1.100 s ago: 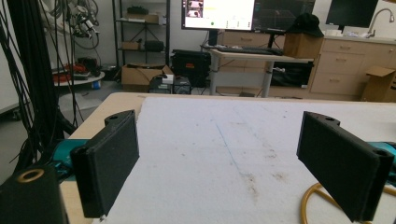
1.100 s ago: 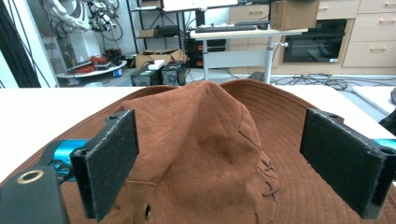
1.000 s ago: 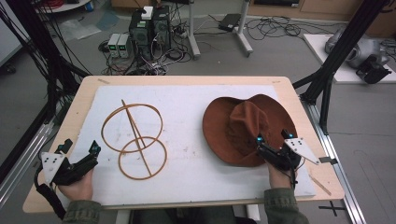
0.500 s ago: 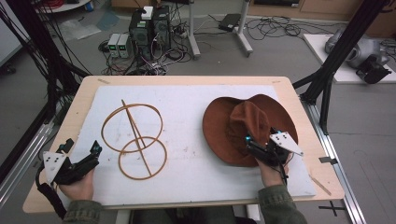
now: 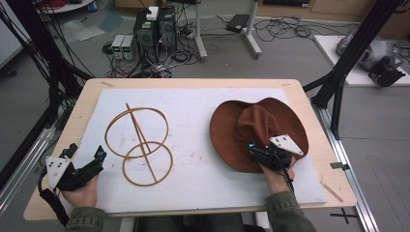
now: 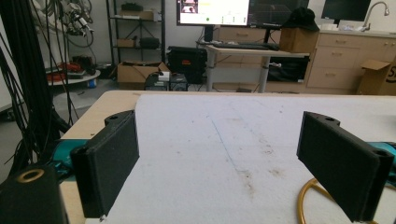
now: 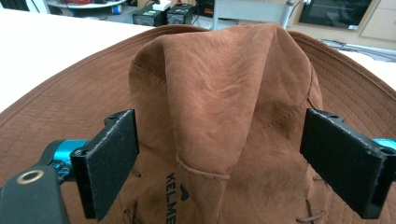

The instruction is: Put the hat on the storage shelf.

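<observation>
A brown suede brimmed hat (image 5: 258, 128) lies on the right of the white mat (image 5: 203, 116), its crown creased and slumped. My right gripper (image 5: 263, 151) hovers over the near brim, open. In the right gripper view the hat's crown (image 7: 224, 70) lies between and beyond the wide-apart jaws of my right gripper (image 7: 219, 149). A wooden stand of two rings joined by a stick (image 5: 140, 140) lies flat on the left. My left gripper (image 5: 86, 153) rests open at the near left corner, just left of the lower ring. A ring edge (image 6: 306, 200) curves behind the right jaw of my left gripper (image 6: 219, 154).
The wooden table (image 5: 193, 83) has black frame posts (image 5: 345, 67) at its right and left sides. Computers and cables (image 5: 154, 29) sit on the floor beyond the far edge. A thin stick (image 5: 332, 191) lies at the near right corner.
My right gripper has moved left and forward from the brim's outer edge to over the near brim, toward the crown. The left gripper and the ring stand have stayed put.
</observation>
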`<state>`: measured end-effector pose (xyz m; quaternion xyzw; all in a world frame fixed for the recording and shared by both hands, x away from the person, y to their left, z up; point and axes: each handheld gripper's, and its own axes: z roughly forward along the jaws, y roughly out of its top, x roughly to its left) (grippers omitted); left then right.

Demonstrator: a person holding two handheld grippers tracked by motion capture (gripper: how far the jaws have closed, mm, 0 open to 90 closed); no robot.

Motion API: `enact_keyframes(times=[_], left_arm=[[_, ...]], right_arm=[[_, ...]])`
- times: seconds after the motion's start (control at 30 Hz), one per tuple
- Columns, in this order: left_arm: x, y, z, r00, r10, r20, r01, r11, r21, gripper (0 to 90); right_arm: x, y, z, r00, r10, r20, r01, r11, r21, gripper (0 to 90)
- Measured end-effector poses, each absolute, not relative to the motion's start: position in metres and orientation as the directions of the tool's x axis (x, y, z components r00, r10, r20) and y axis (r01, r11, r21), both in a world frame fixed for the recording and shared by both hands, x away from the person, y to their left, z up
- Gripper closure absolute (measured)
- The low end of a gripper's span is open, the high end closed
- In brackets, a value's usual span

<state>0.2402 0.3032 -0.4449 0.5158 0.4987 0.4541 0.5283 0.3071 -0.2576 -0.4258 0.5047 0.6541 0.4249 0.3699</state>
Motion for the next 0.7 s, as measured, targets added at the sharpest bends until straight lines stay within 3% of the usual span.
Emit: enact_keyframes(times=[0.27,0.4,0.43,0.47,0.5,0.53,0.57,0.6,0.63,0.67,0.7], left_arm=[[0.24,0.3034,-0.4448,0.089,0.994,-0.059,0.033,0.056,0.998,13.2],[0.24,0.3035,-0.4448,0.089,0.994,-0.059,0.034,0.056,0.998,13.2],[0.24,0.3033,-0.4448,0.088,0.994,-0.058,0.033,0.055,0.998,13.2],[0.2401,0.3032,-0.4447,0.087,0.994,-0.058,0.033,0.056,0.998,13.2],[0.2402,0.303,-0.4448,0.088,0.994,-0.059,0.033,0.056,0.998,13.2],[0.2403,0.3027,-0.4448,0.089,0.994,-0.06,0.031,0.057,0.998,13.2],[0.2402,0.3026,-0.4447,0.088,0.994,-0.059,0.031,0.056,0.998,13.2],[0.2403,0.3027,-0.4448,0.089,0.994,-0.059,0.031,0.057,0.998,13.2],[0.2403,0.3027,-0.4448,0.089,0.994,-0.06,0.031,0.057,0.998,13.2],[0.2403,0.3028,-0.4449,0.09,0.994,-0.06,0.031,0.057,0.998,13.2],[0.2404,0.303,-0.4449,0.089,0.994,-0.058,0.032,0.056,0.998,13.2]], right_arm=[[0.3081,-0.2526,-0.4281,-0.212,0.973,-0.093,0.358,0.166,0.919,11.1],[0.3081,-0.253,-0.4279,-0.21,0.974,-0.08,0.374,0.155,0.914,17.1],[0.3083,-0.2531,-0.4281,-0.218,0.973,-0.081,0.391,0.163,0.906,26.0],[0.3083,-0.2531,-0.4281,-0.218,0.973,-0.081,0.391,0.163,0.906,26.0],[0.3072,-0.2523,-0.4269,-0.222,0.972,-0.077,0.397,0.162,0.903,40.4],[0.3073,-0.2526,-0.426,-0.231,0.971,-0.069,0.406,0.16,0.9,49.0],[0.3073,-0.2526,-0.426,-0.231,0.971,-0.069,0.406,0.16,0.9,49.0],[0.3073,-0.253,-0.4244,-0.237,0.97,-0.055,0.419,0.153,0.895,64.4],[0.3072,-0.2529,-0.4239,-0.234,0.971,-0.049,0.424,0.147,0.894,70.7],[0.3072,-0.2529,-0.4239,-0.234,0.971,-0.049,0.424,0.147,0.894,70.7],[0.3074,-0.2539,-0.4229,-0.234,0.972,-0.039,0.428,0.138,0.893,85.3]])
